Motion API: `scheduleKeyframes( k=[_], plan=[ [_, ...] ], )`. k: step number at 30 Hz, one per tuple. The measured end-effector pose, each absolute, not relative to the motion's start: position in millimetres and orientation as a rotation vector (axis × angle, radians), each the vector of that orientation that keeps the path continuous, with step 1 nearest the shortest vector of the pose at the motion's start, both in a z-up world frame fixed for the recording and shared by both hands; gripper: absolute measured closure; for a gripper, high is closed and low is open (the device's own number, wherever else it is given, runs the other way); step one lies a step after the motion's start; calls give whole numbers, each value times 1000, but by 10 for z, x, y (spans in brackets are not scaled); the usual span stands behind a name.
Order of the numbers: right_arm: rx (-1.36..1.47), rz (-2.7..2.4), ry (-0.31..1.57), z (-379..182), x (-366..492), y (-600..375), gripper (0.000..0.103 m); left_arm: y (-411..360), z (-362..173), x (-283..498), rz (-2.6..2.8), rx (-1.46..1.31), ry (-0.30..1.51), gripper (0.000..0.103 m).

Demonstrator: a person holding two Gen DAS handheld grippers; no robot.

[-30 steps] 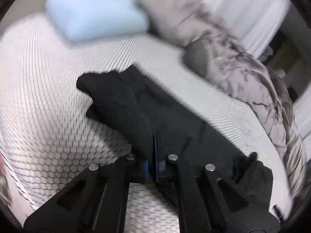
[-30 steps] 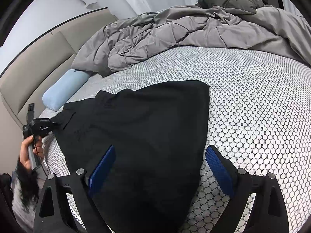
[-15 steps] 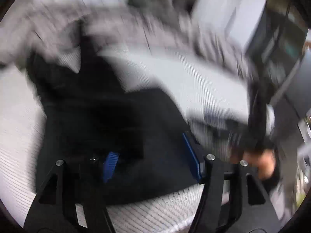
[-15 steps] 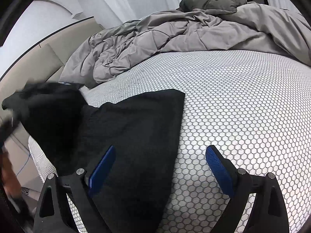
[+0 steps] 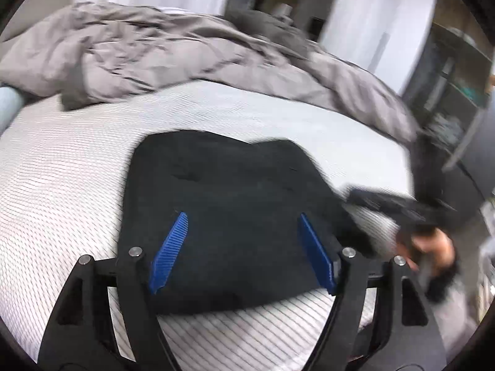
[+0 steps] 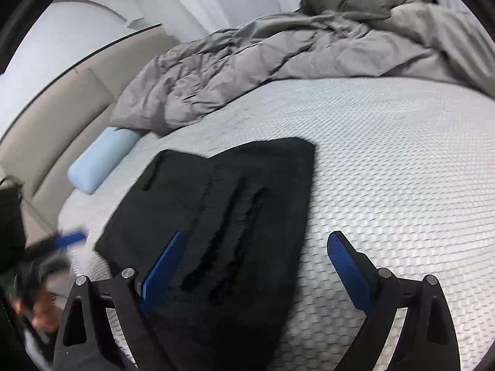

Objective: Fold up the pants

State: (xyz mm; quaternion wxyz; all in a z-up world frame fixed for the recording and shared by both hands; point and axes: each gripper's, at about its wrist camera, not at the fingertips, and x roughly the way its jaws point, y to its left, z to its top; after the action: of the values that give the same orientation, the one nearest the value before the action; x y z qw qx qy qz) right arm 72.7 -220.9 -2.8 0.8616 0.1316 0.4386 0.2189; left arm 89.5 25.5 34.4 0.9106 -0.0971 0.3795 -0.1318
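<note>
1. Although the black pants (image 6: 222,216) lie folded into a compact stack on the white honeycomb mattress (image 6: 386,160), near its front edge, the stack is not tidy: the right wrist view shows long creases running along the top layer, and one layer stands out past the other at the far end.
2. Both tongs are released and grasp nothing. The left gripper (image 5: 243,247) hovers with its blue pads spread over the near part of the cloth, and the right gripper (image 6: 256,266) hangs with one pad above the fabric and the other above bare mattress.
3. If another fold is meant, a pad pinching only the top layer would likely peel the stack apart, because the layers lie loose on one another.
4. Dragging a pad across the cloth could deepen the creases or skew the edges, as soft fabric bunches readily.
5. Since the near edge sits close to the mattress rim, a tug toward the person could pull the stack off the bed.
6. Further out, the rumpled grey duvet (image 6: 278,61) and the pale blue pillow (image 6: 102,160) lie apart from the pants, so I judge them little threat unless the stack is pushed far back.
</note>
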Motion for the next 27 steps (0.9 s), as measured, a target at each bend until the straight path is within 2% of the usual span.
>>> scheduleKeyframes(
  k=[1,2,3,6,14,16,17,18,19,23,25,27],
  plan=[
    [300,492,934,-55,729,-2184,9,358,210,993,-224,-229,791,32],
    [322,520,947,-78,732,-2167,16,455,61,1061,-180,-276,815,32],
    [353,561,965,-109,734,-2141,23,631,-73,1094,-156,-315,844,37],
    [418,646,998,-158,735,-2091,37,815,-237,1174,-158,-386,891,41],
    [484,739,1086,-377,965,-1795,42,768,-208,1034,-108,-241,888,41],
    [460,717,1096,-423,1035,-1711,52,894,-206,959,-95,-240,889,41],
    [441,695,1099,-422,1055,-1684,72,926,-195,966,-98,-257,885,41],
    [408,665,1093,-388,1052,-1652,85,965,-174,932,-99,-270,880,41],
    [398,679,1076,-330,1028,-1633,90,997,-159,914,-97,-285,873,41],
    [291,743,909,147,710,-1543,92,1049,-122,882,-102,-300,852,41],
    [237,685,918,123,655,-1584,92,1038,-129,880,-98,-285,862,41],
    [160,540,1018,-134,728,-1618,90,1020,-143,881,-90,-272,875,41]
  ],
)
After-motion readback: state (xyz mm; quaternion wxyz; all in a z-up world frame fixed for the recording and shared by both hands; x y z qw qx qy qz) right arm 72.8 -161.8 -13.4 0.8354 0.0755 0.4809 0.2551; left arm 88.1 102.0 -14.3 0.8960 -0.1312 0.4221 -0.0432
